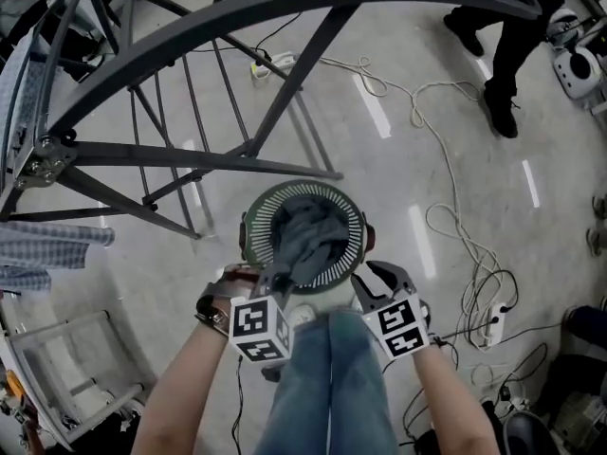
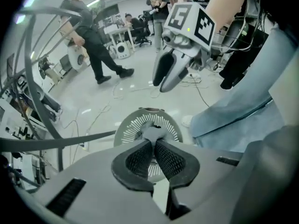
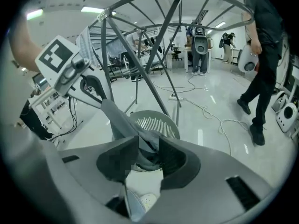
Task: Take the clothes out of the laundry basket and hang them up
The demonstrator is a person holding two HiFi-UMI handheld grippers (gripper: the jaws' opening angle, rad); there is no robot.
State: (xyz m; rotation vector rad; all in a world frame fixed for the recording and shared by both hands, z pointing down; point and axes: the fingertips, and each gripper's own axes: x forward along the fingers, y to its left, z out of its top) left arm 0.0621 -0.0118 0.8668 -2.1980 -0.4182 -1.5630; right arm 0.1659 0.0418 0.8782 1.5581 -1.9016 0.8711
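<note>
A round slotted laundry basket (image 1: pixel 353 218) stands on the floor in front of my legs, with a grey garment (image 1: pixel 303 235) heaped in it. My left gripper (image 1: pixel 282 278) is shut on a fold of that garment (image 2: pixel 152 133) and holds it up above the basket (image 2: pixel 128 125). The cloth (image 3: pixel 119 120) runs taut from the left gripper (image 3: pixel 88 85) down into the basket (image 3: pixel 159 125). My right gripper (image 1: pixel 368 281) hovers at the basket's right rim. Its jaws (image 3: pixel 148 148) are a little apart, and in the left gripper view nothing sits between the right gripper (image 2: pixel 163 85) fingers.
A dark metal drying rack (image 1: pixel 190 154) arches over the far side of the basket, and a checked cloth (image 1: pixel 47 245) hangs at its left. Cables (image 1: pixel 455 226) and a power strip (image 1: pixel 493 325) lie on the floor to the right. A person (image 1: pixel 503 55) stands at far right.
</note>
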